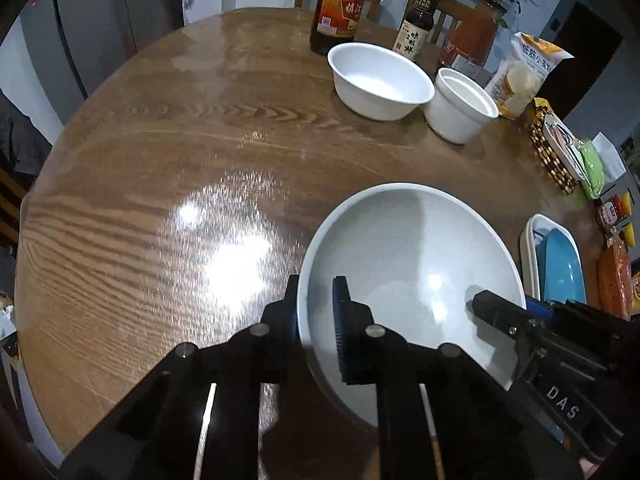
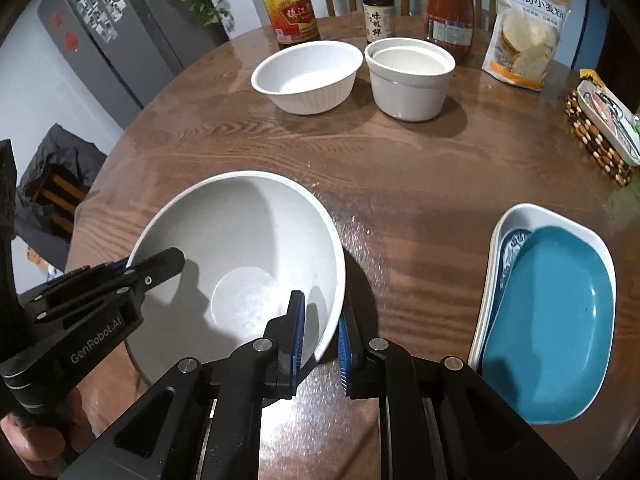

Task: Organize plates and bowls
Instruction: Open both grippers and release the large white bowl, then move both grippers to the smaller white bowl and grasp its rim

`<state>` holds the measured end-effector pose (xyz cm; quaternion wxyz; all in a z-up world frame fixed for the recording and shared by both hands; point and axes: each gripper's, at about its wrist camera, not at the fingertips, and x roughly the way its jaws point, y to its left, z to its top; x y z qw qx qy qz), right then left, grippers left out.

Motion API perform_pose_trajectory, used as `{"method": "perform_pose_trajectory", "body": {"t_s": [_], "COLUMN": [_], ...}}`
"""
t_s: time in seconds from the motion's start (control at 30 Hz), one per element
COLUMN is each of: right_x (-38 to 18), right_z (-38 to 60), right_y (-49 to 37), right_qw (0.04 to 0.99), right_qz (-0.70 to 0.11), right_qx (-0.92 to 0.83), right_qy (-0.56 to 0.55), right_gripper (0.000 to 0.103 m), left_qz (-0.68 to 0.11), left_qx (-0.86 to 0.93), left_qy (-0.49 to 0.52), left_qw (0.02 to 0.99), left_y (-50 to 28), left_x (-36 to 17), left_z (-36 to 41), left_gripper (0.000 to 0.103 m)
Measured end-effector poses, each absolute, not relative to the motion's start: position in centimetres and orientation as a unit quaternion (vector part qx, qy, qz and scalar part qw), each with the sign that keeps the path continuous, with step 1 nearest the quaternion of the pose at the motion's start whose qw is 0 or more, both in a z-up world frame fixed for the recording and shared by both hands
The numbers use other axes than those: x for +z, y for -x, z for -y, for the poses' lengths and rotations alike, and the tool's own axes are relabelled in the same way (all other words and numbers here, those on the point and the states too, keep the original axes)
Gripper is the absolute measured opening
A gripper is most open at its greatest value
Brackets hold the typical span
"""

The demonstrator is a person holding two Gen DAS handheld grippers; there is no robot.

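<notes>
Wooden table (image 2: 420,184), lower centre: large grey bowl (image 2: 240,248) pinched at opposite rims.
Left gripper (image 1: 316,312) and right gripper (image 2: 320,316) are each clamped across the wall; glazed, rigid, probably heavy and breakable.

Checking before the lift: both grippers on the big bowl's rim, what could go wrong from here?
1. The left gripper and right gripper pinch only the thin rim of the large white bowl; it may slip or tilt.
2. The blue plate lies close; swinging could clip it.
</notes>
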<state>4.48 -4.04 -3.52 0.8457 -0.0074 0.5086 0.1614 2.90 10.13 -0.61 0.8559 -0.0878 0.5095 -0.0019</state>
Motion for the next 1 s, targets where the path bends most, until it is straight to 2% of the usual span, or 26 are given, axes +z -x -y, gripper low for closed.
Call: {"method": "perform_pose_trajectory", "body": {"t_s": [0.17,0.2,0.3,0.37,0.43,0.47,0.53,0.87,1.0], "right_x": [-3.7,-3.7,-3.3,-2.6,-1.6,-1.3,-0.4,3.1,3.8], "right_z": [4.6,4.7,6.0,7.0,8.9,9.7,11.6,16.3,16.7], "right_y": [-5.4,-5.5,-5.3,-4.8,-4.4,-4.4,-4.1,-2.5,-2.3], "right_qw": [0.851,0.849,0.846,0.852,0.857,0.859,0.867,0.882,0.884], "right_qz": [-0.505,-0.509,-0.511,-0.503,-0.494,-0.491,-0.480,-0.447,-0.443], "right_qx": [0.143,0.139,0.146,0.144,0.141,0.135,0.119,0.104,0.102], "right_qy": [-0.004,-0.005,-0.025,-0.028,-0.046,-0.053,-0.064,-0.104,-0.110], "right_gripper": [0.017,0.017,0.017,0.018,0.027,0.036,0.041,0.041,0.041], "left_qz": [-0.505,-0.508,-0.512,-0.504,-0.501,-0.500,-0.492,-0.462,-0.454], "left_qx": [-0.001,0.002,0.007,0.014,0.016,0.015,0.022,-0.011,-0.027], "left_qy": [0.074,0.076,0.099,0.108,0.114,0.121,0.119,0.131,0.123], "left_qw": [0.860,0.858,0.853,0.856,0.858,0.858,0.862,0.877,0.882], "left_y": [-4.1,-4.3,-4.3,-4.1,-3.9,-3.8,-3.5,-2.9,-3.4], "left_x": [-0.8,-1.0,-0.9,-0.4,0.2,0.6,1.3,5.1,6.1], "left_z": [-9.7,-9.7,-10.6,-11.4,-12.1,-12.5,-12.8,-11.3,-9.8], "left_gripper": [0.015,0.019,0.043,0.049,0.057,0.057,0.056,0.056,0.061]}}
